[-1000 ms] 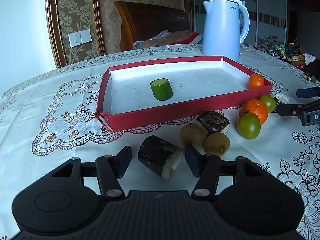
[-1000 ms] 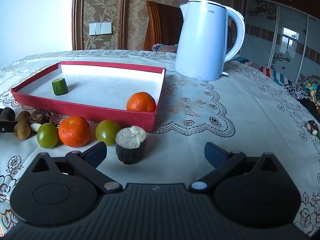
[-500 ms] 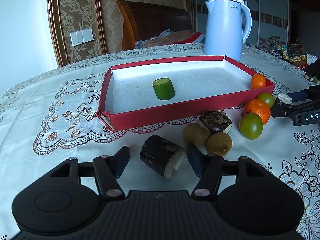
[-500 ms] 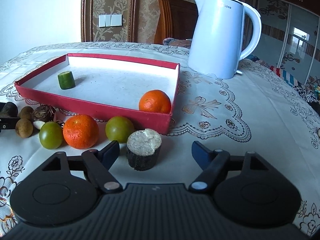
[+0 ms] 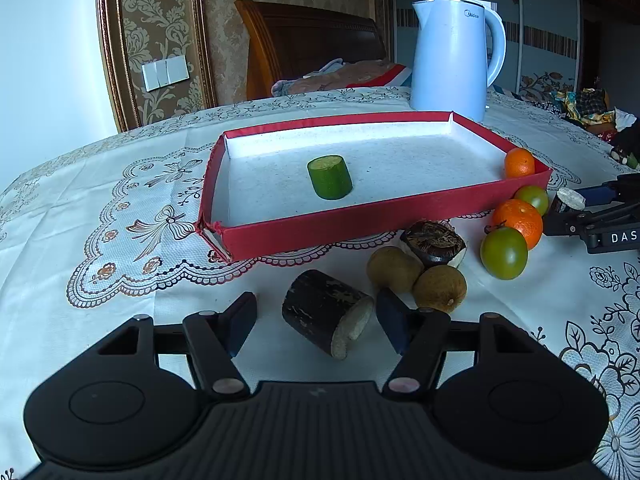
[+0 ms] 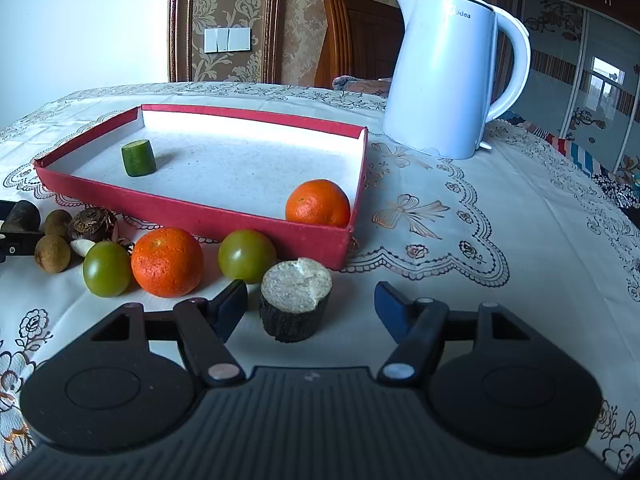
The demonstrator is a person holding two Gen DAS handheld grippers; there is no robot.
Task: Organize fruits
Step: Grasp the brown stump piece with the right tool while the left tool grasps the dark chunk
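A red tray [image 5: 360, 222] [image 6: 192, 216] holds a green cane piece [image 5: 330, 177] [image 6: 138, 157] and an orange [image 6: 318, 203]. My left gripper [image 5: 316, 318] is open around a dark sugarcane piece [image 5: 326, 318] lying on the cloth. My right gripper [image 6: 311, 306] is open around an upright dark cane stump [image 6: 295, 299], which stands nearer its left finger. An orange [image 6: 167, 262], two green fruits [image 6: 107, 268] [image 6: 247, 256], two brown longans [image 5: 439, 289] [image 5: 394, 269] and a water chestnut [image 5: 434, 238] lie in front of the tray.
A white kettle [image 5: 454, 56] [image 6: 446, 72] stands behind the tray's right corner. The table has a lace-patterned cloth [image 5: 120, 240]. A wooden chair [image 5: 304, 44] stands behind the table. The right gripper shows at the right edge of the left wrist view [image 5: 600, 216].
Both grippers have moved forward over their cane pieces. The right gripper's jaws have narrowed around the stump. Nothing has been gripped.
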